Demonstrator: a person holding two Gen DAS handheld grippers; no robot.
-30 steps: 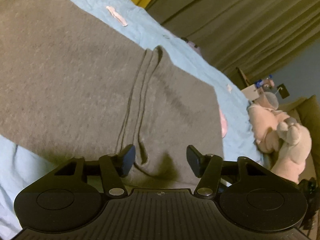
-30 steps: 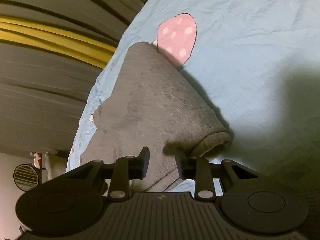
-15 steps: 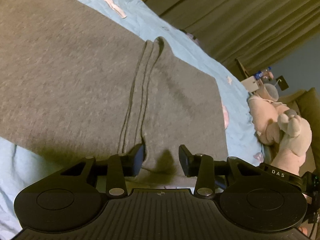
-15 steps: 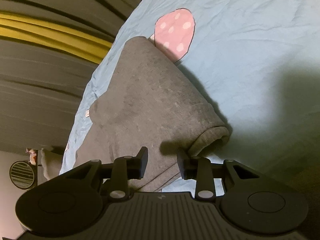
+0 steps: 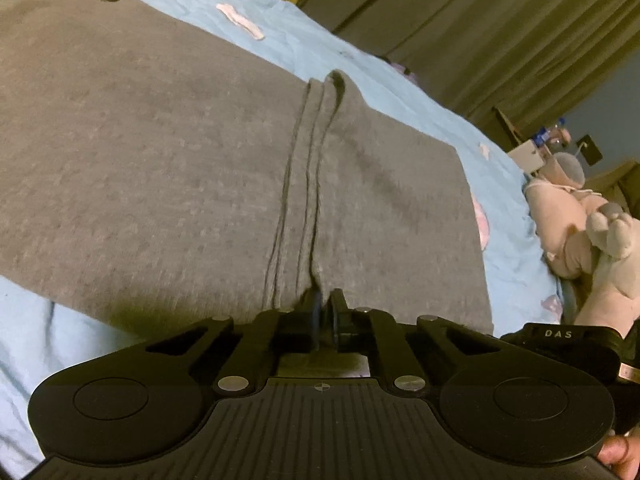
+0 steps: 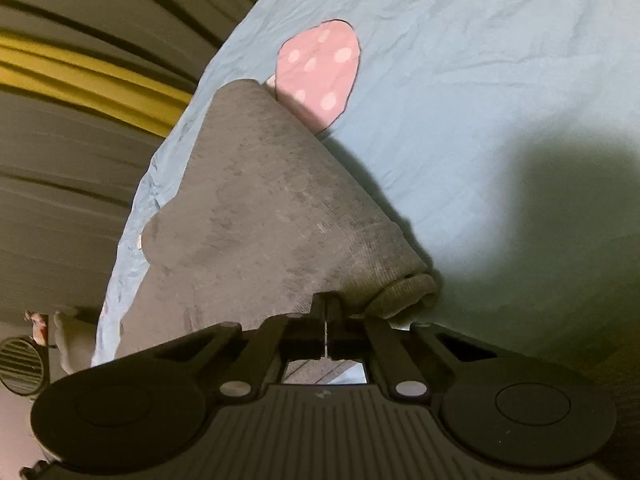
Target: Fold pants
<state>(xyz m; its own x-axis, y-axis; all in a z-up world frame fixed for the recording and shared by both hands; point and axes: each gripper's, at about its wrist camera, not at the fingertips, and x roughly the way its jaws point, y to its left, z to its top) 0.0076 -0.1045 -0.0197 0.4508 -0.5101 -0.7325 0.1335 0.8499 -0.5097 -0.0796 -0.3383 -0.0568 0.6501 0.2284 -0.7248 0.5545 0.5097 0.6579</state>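
Grey pants (image 5: 160, 152) lie spread on a light blue bedsheet (image 5: 400, 92), with a double seam (image 5: 300, 184) running toward me. My left gripper (image 5: 325, 304) is shut, pinching a fold of the pants' near edge beside that seam. In the right wrist view a grey pant leg (image 6: 256, 208) ends in a ribbed cuff (image 6: 408, 286) at its near right corner. My right gripper (image 6: 327, 306) is shut on the pants' edge just left of that cuff. The fabric held between the pads is hidden in both views.
Pale plush toys (image 5: 592, 232) sit at the bed's right edge. A pink spotted mushroom print (image 6: 320, 72) shows on the sheet (image 6: 480, 80) beyond the leg. Olive curtains (image 5: 500, 20) hang behind the bed. A round vent (image 6: 20, 364) shows far left. A fingertip (image 5: 618, 452) shows at my left gripper's corner.
Both grippers closed from open to shut on the pants' near edge. The fabric bunched slightly at the left fingertips. Neither hand shifted place noticeably.
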